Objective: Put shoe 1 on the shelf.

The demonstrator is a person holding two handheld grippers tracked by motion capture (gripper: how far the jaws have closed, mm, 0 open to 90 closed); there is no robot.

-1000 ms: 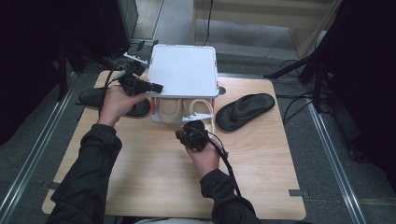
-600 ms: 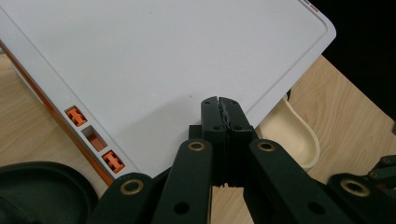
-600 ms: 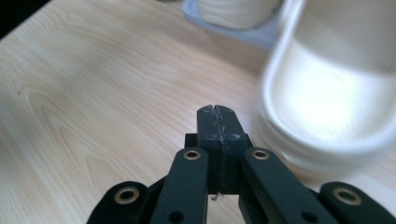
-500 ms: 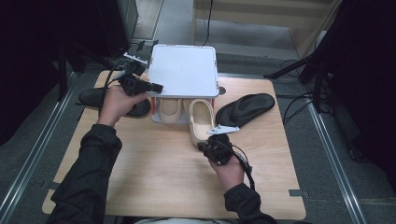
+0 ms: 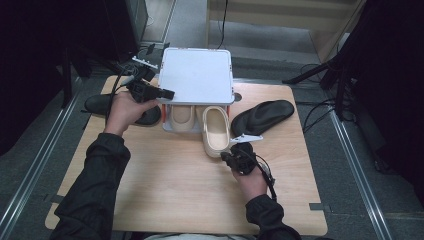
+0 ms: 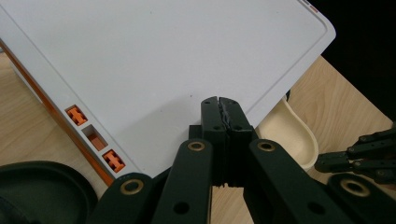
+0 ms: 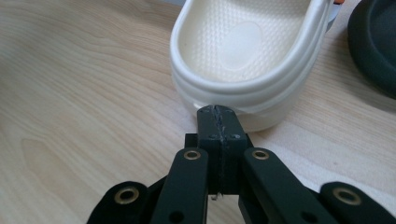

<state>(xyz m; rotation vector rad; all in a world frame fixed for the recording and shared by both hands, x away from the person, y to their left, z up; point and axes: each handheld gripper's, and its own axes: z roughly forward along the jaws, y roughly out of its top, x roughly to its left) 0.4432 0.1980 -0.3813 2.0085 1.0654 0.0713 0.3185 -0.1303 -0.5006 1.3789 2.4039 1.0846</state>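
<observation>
The pale wooden worktop [image 5: 165,190] carries everything here. At its far edge stands a white plastic shoe rack with a flat square lid and orange clips [image 5: 196,75]. A black moulded sandal [image 5: 262,116] lies to the rack's right, and another dark sandal [image 5: 102,104] lies at its left, partly behind the person's left hand.

One cream rubber clog [image 5: 216,131] sticks heel-first out of the rack's lower shelf, about half in; its mate, a second cream clog [image 5: 181,116], sits further inside beside it.

The left hand-held gripper [image 5: 167,93] has its jaws pressed together with nothing between them, their tips resting at the left edge of the lid, apparently steadying the rack. The right hand-held gripper [image 7: 218,111] is likewise closed on nothing, its tips touching the clog's heel rim, which suggests a push into the shelf.

Risks, as I judge them: closed tips on a rounded heel could slide off to one side and twist the clog against its mate or the rack's post. A hard push could also shove the light rack backwards if the left brace slips off the smooth lid.

The lid hides the toes of both clogs and the depth of the shelf, so the room left inside cannot be told. Nor can I tell whether the left tips truly press on the lid or just hover over it.
</observation>
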